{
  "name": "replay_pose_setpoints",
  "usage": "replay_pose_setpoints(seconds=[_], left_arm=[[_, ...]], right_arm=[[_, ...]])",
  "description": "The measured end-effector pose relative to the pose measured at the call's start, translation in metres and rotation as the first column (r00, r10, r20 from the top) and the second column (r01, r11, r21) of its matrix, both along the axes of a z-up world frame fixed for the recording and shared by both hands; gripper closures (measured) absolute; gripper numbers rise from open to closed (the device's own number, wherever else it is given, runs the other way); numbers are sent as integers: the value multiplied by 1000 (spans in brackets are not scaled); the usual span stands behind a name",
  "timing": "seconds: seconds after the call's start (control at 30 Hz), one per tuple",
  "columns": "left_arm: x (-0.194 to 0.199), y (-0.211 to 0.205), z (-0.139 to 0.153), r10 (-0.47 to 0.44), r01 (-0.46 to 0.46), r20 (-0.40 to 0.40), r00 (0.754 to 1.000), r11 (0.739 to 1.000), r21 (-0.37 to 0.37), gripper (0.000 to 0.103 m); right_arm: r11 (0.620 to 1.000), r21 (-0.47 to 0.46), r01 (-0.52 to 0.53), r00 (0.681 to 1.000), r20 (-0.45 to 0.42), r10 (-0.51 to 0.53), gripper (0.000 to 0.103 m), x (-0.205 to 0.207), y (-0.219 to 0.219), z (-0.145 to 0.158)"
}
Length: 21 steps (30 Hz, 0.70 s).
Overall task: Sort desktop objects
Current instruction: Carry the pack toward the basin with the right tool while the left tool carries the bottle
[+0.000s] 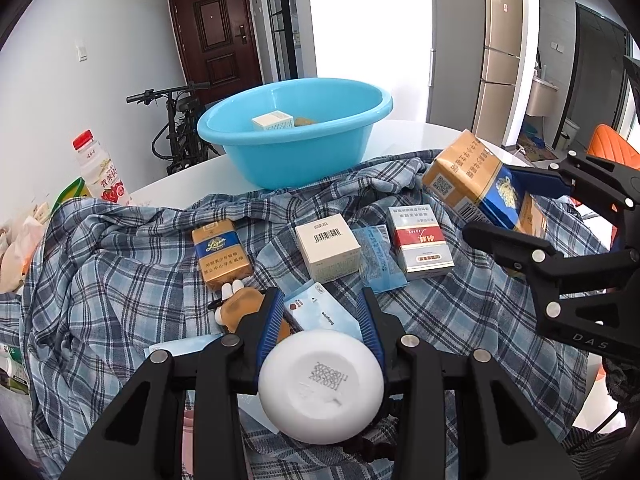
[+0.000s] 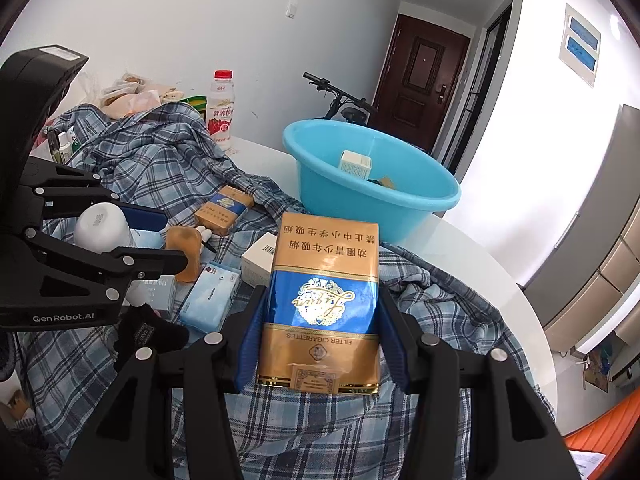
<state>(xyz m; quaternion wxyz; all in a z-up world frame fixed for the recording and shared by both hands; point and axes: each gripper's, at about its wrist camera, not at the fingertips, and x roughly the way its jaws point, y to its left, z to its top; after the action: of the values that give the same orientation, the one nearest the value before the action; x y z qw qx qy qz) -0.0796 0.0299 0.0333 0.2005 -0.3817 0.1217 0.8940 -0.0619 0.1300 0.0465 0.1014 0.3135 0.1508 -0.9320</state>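
The left tongs point(image 1: 320, 320) clamp a white jar point(image 1: 320, 384) at the bottom centre of the left view. The right tongs point(image 2: 320, 320) grip a gold-and-blue cigarette carton point(image 2: 320, 300) mid-frame, above the plaid cloth point(image 2: 140, 168), the blue basin point(image 2: 400, 208) behind it.

White round table point(image 2: 500, 276): blue basin point(image 1: 296, 140) on it; plaid shirt point(image 1: 120, 264) spread before basin; drink bottle point(image 1: 100, 172) left of basin.
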Motion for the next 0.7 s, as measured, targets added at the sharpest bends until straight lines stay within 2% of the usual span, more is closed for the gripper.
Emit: replay_pose_setpoints(seconds=[0.17,0.3,0.6,0.7], left_arm=[[-3,0,6,19,-19,-26,999,1000,4,62],[-7,4,11,-4,5,-16,1000,1000,19,62],[-14,16,32,-33,34,-71,997,999,17,62],[-20,18,38,-31,33,-90,995,999,18,62]], right_arm=[[1000,-16,6,1000,-20,-7,52,-4,5,11],[999,-33,8,999,-31,-9,52,-8,7,17],[998,-54,15,999,-41,-17,52,-13,13,24],[999,-35,4,999,-48,-6,52,-17,12,27]])
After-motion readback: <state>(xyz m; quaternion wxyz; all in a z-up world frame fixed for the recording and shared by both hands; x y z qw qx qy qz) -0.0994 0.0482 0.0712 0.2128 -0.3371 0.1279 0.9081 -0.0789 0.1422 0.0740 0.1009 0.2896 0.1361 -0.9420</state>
